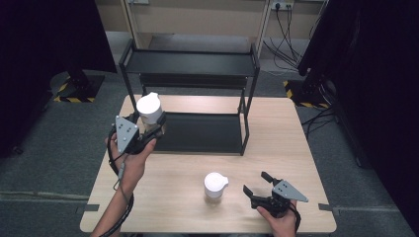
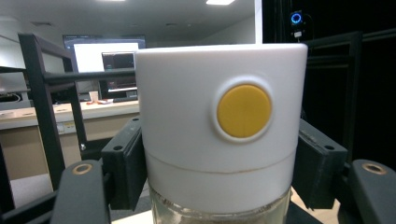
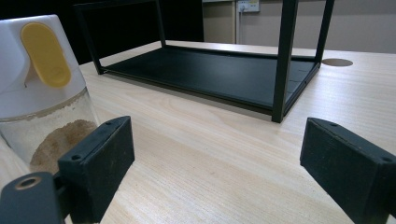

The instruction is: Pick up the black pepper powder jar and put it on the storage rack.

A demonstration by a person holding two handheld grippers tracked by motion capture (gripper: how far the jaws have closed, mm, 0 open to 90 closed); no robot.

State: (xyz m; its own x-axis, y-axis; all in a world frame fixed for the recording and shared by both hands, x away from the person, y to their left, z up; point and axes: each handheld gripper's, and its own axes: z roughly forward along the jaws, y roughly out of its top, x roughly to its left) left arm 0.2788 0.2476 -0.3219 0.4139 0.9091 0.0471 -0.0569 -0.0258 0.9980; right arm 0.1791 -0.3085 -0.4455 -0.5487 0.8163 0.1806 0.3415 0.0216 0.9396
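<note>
White-capped jar (image 1: pixel 149 109) sits clamped in left claw (image 1: pixel 157 126); second jar (image 1: pixel 215 186) holds tan powder, perhaps spice, beside gaping right claw (image 1: pixel 257 183)

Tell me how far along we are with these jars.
Nothing is shelved yet. The left claw grips one white-lidded glass jar beside the black metal shelf rack. The second white-lidded jar stands on the wooden table, near the open right claw.

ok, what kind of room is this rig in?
Likely a lab or office workspace set up for recording. A wooden table stands on grey carpet, cables run to wall sockets behind it, and lit monitors sit on a desk in the left gripper view.
</note>
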